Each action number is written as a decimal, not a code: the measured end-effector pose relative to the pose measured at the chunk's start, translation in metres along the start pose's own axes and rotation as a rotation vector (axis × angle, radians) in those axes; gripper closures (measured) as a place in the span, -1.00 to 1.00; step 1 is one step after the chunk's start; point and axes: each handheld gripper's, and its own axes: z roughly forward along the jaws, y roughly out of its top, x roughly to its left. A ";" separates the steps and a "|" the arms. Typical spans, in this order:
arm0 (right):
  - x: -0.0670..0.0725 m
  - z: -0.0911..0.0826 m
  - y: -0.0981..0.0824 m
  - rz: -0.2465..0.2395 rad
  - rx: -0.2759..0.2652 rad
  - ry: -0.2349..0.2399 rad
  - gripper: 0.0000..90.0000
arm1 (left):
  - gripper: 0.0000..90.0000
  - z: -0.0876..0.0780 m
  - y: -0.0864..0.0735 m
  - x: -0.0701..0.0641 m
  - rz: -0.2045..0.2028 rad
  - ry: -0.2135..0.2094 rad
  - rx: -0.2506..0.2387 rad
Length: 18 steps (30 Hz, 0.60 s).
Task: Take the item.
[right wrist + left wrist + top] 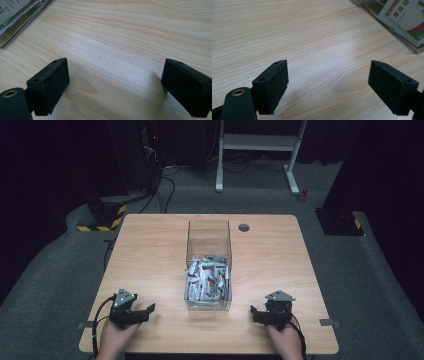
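**Both grippers parked at near edge, box of sachets untouched**

Setup: a clear box (209, 265) stands at the middle of the wooden table (150, 250), long axis running away from the person. Its near half holds a loose heap of small printed packets (207, 280), white with red and green marks; the far half looks empty through the walls.

Left gripper (145, 311): resting low at the near edge of the table, left of the box, tips turned toward it. In the left gripper view its two black pads (270, 85) stand wide apart with bare wood between them. A corner of the box and one packet label (409, 17) show at upper right, near but not touching.

Right gripper (256, 312): mirror position, right of the box, tips turned inward. Pads (48, 83) likewise spread, nothing between them; the box's lower edge (22, 22) sits at upper left of the right gripper view, apart from the jaws.

Judgement: this reads as the start position, before any reach. Neither hand is committed to the box yet.

Next move, as I see it: one gripper has to lift clear of the table, rise over the box's wall and come down into the heap from above. The packets lie overlapped at mixed angles, so singling out one by an edge will need a narrow, careful closing. The other gripper may need to steady the box, which looks light.
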 end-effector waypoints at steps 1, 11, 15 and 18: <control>0.000 0.000 0.000 0.000 0.000 0.000 -0.83 | -0.62 0.000 0.000 0.000 0.000 0.000 0.000; 0.000 0.000 0.000 0.000 0.000 0.000 -0.83 | -0.62 0.000 -0.001 -0.001 0.017 -0.001 -0.007; 0.000 0.000 0.000 0.000 0.001 0.000 -0.83 | -0.62 0.000 0.000 -0.001 0.020 0.003 -0.012; 0.000 0.000 0.000 0.000 0.001 0.001 -0.83 | -0.62 -0.001 0.000 -0.002 0.025 0.003 -0.015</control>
